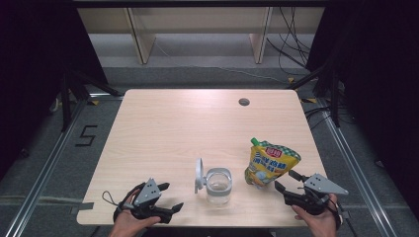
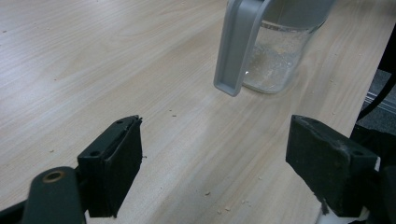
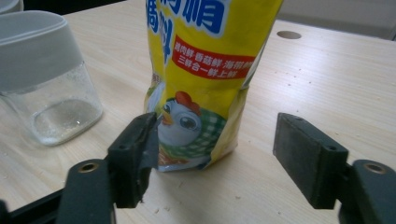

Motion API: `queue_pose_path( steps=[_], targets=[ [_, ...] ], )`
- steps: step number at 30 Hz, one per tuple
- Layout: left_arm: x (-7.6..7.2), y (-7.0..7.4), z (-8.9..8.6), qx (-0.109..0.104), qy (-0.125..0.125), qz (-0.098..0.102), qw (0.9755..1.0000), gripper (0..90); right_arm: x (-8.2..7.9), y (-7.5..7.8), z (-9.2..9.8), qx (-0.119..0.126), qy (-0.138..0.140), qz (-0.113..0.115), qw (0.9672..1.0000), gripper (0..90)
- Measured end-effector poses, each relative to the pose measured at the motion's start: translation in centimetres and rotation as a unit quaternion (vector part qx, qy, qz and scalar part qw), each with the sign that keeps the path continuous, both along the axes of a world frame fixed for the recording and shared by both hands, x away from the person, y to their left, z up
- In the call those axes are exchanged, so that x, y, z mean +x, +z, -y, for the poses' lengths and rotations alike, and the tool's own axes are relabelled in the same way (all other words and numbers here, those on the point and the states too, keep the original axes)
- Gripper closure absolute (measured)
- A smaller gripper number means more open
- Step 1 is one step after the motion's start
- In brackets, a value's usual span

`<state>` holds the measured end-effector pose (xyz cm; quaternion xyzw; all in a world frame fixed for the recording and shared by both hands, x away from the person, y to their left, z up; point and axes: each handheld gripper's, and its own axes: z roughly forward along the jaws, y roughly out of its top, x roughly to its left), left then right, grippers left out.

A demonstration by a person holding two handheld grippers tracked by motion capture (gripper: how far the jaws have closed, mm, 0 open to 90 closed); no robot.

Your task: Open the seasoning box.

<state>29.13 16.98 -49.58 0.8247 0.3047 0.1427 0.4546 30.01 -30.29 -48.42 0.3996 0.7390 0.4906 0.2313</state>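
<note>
Yellow pouch [image 3: 201, 79] upright near desk [image 1: 163, 128] right edge: soft, crinkly, likely light, slippery film. Right gripper [image 3: 219, 158] wide open, unloaded, just before base; pinch mid-body. Left gripper [image 2: 215, 163] open, empty.

In the right gripper view, the yellow printed stand-up pouch with a chicken drawing [image 3: 201, 88] is cut off by the top edge, so its green spout and upper lettering are lost; the left jaw hides part of its lower left corner. The clear glass jar with a grey plastic collar [image 3: 46, 88] there runs off the left and top edges. In the left gripper view the same jar [image 2: 280, 51] is cropped at the top, and its hanging grey flip lid [image 2: 238, 46] covers its left side. In the high view the pouch's print is too small to read, and the person's right hand [image 1: 318, 219] is cut by the bottom edge.
</note>
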Motion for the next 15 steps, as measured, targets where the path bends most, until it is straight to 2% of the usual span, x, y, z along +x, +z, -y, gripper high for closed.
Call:
queue_pose_path(
  steps=[2, 4, 5, 6, 7, 10, 12, 13, 14, 15],
  targets=[
    [0.0, 0.0, 0.0, -0.002, 0.000, 0.001, 1.0000, 18.1, 0.6, -0.1, 0.0, -0.010, 0.021, 0.017, 0.9996, 30.1],
    [0.0, 0.0, 0.0, 0.000, 0.000, 0.000, 1.0000, 18.1, 0.6, -0.2, -0.3, 0.000, 0.014, 0.004, 0.9999, 25.1],
    [0.0, -0.1, 0.1, -0.011, 0.000, -0.002, 0.9999, 18.1, 1.0, -0.3, -0.3, -0.005, 0.021, 0.015, 0.9996, 24.7],
    [0.0, -0.1, 0.1, -0.010, -0.002, -0.002, 1.0000, 18.1, 0.9, -0.3, -0.5, 0.005, 0.015, 0.001, 0.9999, 25.0],
    [0.0, -0.1, 0.1, -0.010, -0.001, -0.002, 0.9999, 18.1, 1.3, -0.4, -0.4, -0.010, 0.027, 0.018, 0.9994, 25.0],
    [0.1, -0.1, 0.1, -0.009, -0.002, -0.001, 1.0000, 18.1, 1.8, -0.5, -0.7, 0.004, 0.031, 0.012, 0.9994, 24.1],
    [0.1, -0.1, 0.1, -0.009, -0.002, -0.001, 1.0000, 18.1, 2.4, -0.7, -0.7, -0.005, 0.044, 0.023, 0.9988, 23.3],
    [0.1, -0.1, 0.1, -0.006, -0.003, 0.002, 1.0000, 18.1, 2.3, -0.7, -0.9, -0.002, 0.034, 0.014, 0.9993, 23.1],
    [0.1, -0.1, 0.1, -0.007, -0.004, 0.002, 1.0000, 18.1, 2.6, -0.8, -0.9, 0.000, 0.043, 0.022, 0.9988, 22.7],
    [0.0, -0.1, 0.1, -0.011, 0.001, -0.004, 0.9999, 18.1, 2.8, -0.8, -0.9, -0.009, 0.045, 0.024, 0.9987, 22.6]
  ],
)
